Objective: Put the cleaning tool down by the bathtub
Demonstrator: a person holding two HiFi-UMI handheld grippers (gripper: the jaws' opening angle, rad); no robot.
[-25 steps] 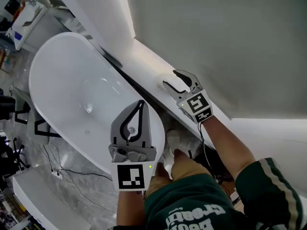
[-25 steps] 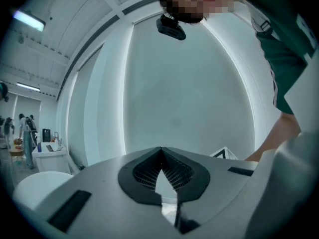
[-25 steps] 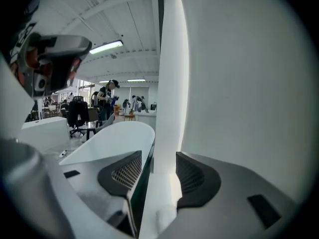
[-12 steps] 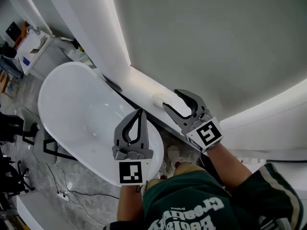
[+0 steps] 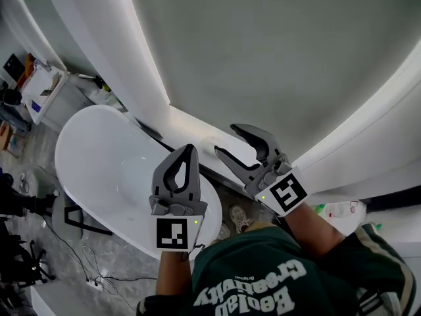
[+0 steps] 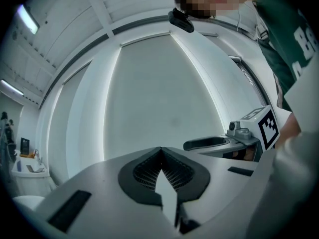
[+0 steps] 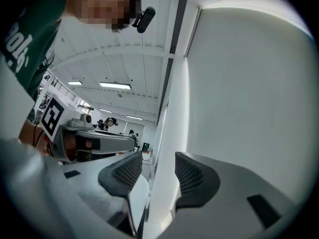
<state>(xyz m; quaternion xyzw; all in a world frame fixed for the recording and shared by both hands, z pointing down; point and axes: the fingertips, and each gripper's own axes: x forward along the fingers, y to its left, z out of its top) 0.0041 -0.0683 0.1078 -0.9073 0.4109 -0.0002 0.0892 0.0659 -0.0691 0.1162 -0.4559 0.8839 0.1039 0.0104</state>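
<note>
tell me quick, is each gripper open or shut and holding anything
Left gripper: shut, holding nothing.
Right gripper: open, empty.

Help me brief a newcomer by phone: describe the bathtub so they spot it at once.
Start from the tall curved grey wall; a white ledge runs along its foot. Just beside that ledge stands the bathtub. It is a smooth white oval basin, far larger and rounder than the boxy white cart beyond its far end.
</note>
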